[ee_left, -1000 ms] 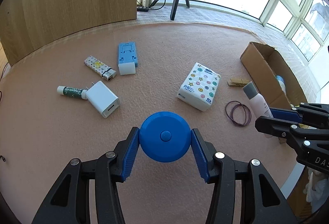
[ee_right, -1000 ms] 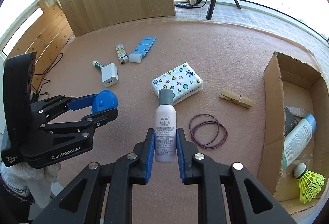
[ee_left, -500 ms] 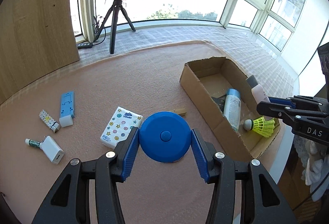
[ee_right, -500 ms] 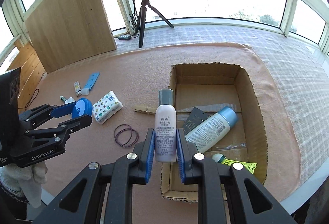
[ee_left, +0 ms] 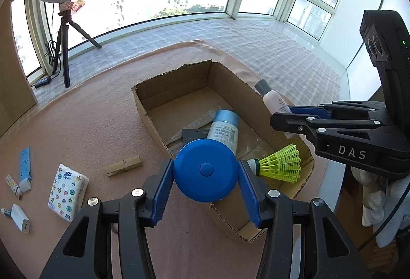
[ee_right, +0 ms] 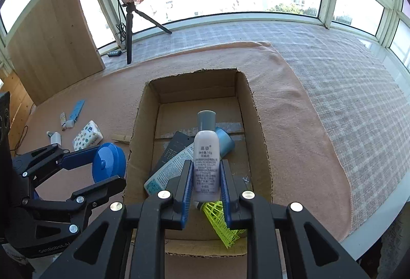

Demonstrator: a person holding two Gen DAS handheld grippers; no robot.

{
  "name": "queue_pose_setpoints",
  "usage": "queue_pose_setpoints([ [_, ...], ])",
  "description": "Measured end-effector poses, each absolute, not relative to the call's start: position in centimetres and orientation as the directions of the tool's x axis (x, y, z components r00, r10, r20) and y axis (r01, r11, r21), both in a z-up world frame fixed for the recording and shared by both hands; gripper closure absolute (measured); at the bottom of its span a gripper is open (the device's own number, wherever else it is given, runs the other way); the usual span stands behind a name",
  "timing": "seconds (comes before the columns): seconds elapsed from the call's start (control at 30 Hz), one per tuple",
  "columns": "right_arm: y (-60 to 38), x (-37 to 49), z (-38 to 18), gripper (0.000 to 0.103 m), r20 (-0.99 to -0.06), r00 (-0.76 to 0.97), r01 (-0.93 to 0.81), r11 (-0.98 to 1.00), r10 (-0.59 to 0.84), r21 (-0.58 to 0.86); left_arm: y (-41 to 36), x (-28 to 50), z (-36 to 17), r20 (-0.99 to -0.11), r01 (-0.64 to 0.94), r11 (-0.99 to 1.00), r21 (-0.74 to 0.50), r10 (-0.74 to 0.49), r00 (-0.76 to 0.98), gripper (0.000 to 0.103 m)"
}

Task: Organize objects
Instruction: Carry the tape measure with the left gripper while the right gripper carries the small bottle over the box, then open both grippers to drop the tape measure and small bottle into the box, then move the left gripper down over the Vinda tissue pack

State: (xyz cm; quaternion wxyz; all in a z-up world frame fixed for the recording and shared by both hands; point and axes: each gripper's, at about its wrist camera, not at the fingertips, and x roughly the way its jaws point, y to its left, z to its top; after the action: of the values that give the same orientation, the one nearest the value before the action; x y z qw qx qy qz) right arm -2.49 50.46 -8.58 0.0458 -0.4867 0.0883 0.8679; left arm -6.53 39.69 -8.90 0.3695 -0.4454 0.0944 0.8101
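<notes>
sunny window room, pink mat (ee_right: 294, 105). both claws came over from loose things to cardboard box (ee_right: 143, 125). left gripper (ee_left: 206, 171) squeezes blue round case (ee_left: 205, 169) by box's near wall. right gripper (ee_right: 206, 174) pinches small bottle (ee_right: 206, 151) over box. drop-in likely next.

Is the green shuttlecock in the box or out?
In: the shuttlecock lies on the box floor, beside the blue-capped bottle.
</notes>
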Motion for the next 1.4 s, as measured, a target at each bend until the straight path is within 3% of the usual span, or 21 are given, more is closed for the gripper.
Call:
queue_pose_setpoints([
  [0.37,52.1,-2.8,-9.0,0.084,-0.85,-0.526,-0.171,-0.977,-0.017,0.126,41.4,-6.3,-9.1,-0.791,-0.704,-0.685,-0.186,0.529,-0.306,0.048],
  [0.43,52.3,-2.8,-8.8,0.072,-0.844,-0.536,-0.179,-0.976,-0.01,0.126,41.2,-6.4,-9.0,-0.791,-0.708,-0.679,-0.196,0.535,-0.295,0.027],
  [0.5,52.7,-2.6,-8.5,0.037,-0.837,-0.547,-0.21,-0.97,0.012,0.124,40.9,-6.3,-8.8,-0.787,-0.705,-0.682,-0.194,0.537,-0.303,0.025],
  [0.53,52.8,-2.4,-8.3,0.036,-0.831,-0.556,-0.219,-0.968,0.02,0.124,40.8,-6.4,-8.8,-0.788,-0.703,-0.684,-0.192,0.535,-0.305,0.025],
  [1.1,50.9,-2.5,-8.0,0.036,-0.839,-0.544,-0.197,-0.97,-0.013,0.143,36.3,-9.1,-9.3,-0.811,-0.632,-0.758,-0.162,0.467,-0.353,0.025],
  [1.4,49.2,-1.9,-7.9,0.036,-0.836,-0.548,-0.189,-0.967,-0.042,0.172,31.3,-13.4,-11.1,-0.837,-0.518,-0.839,-0.165,0.397,-0.377,0.025],
])
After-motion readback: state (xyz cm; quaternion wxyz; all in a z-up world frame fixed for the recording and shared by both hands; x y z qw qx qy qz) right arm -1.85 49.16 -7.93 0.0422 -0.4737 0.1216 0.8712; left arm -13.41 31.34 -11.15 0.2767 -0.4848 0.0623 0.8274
